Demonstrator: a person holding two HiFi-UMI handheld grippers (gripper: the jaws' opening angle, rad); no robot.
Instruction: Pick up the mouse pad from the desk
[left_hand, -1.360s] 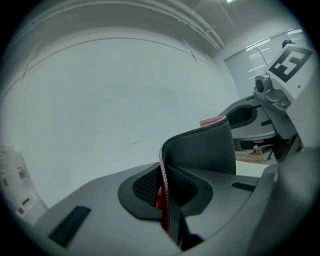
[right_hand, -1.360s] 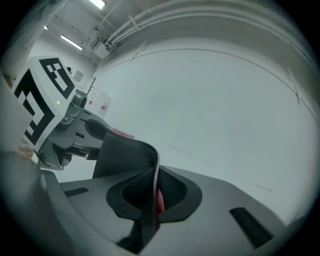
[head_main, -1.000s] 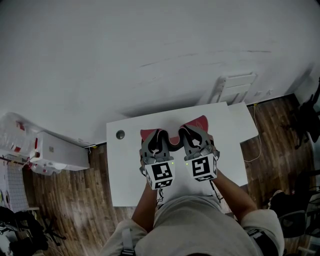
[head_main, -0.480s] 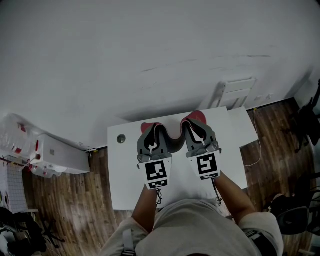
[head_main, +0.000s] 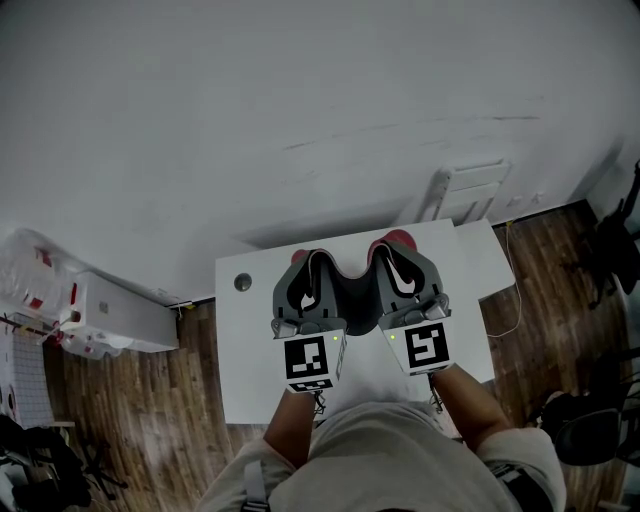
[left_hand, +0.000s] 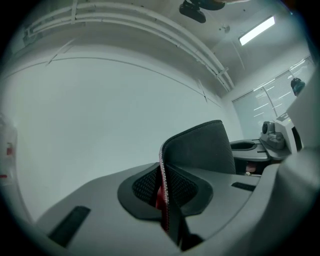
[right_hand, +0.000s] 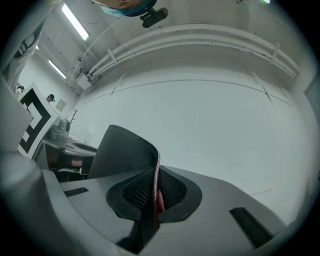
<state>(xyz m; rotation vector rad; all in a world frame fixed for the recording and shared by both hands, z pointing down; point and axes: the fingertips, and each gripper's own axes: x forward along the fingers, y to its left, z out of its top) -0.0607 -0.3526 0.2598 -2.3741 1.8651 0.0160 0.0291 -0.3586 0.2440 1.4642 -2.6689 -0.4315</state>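
Mouse pad (head_main: 352, 292): sags between both grippers, held up over the white desk (head_main: 250, 350), red face peeking at far edge. Left gripper (head_main: 305, 262), right gripper (head_main: 397, 252): each clamped tight on one end.

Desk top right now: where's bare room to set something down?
Bare: the left strip of the desk, from the dark round disc forward to the near edge, and the right strip out to the far-right corner. Crowded: the middle, where the left gripper and right gripper clamp the sagging mouse pad; the desk beneath is hidden.
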